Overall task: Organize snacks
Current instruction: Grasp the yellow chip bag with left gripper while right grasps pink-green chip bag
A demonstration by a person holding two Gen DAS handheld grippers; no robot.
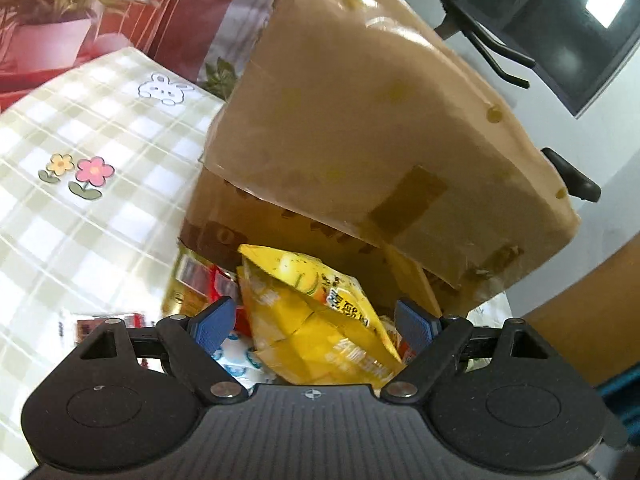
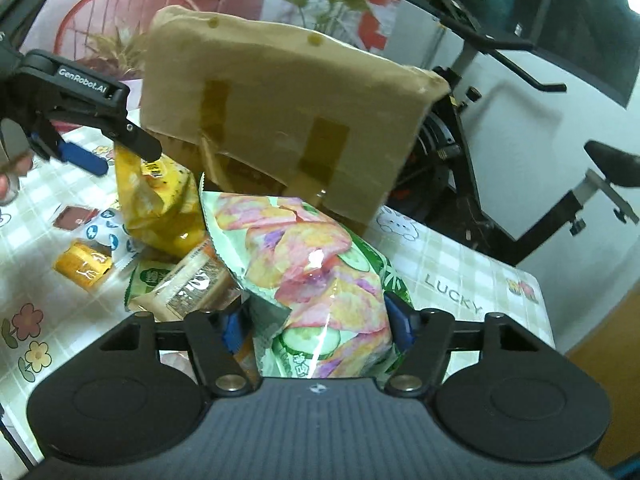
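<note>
A brown cardboard box [image 1: 360,120] [image 2: 280,100] with taped flaps stands on the checked tablecloth [image 1: 80,120], and a heap of snacks lies in front of it. My left gripper [image 1: 316,320] [image 2: 126,160] is open around the top of a yellow snack bag [image 1: 312,320] [image 2: 160,208]; a gap shows beside its blue pads [image 1: 216,322]. My right gripper [image 2: 316,324] is shut on a puffy green chip bag [image 2: 312,264], whose lower corner is crumpled against the left pad. A brown packet [image 2: 192,280], an orange packet [image 2: 82,266] and a white-and-blue packet [image 2: 104,232] lie to the left.
An exercise bike [image 2: 500,160] stands just beyond the table's far right edge. A potted plant [image 1: 60,0] and a red wire basket [image 2: 120,12] stand behind the box. A dark red packet [image 2: 74,216] lies on the cloth at left.
</note>
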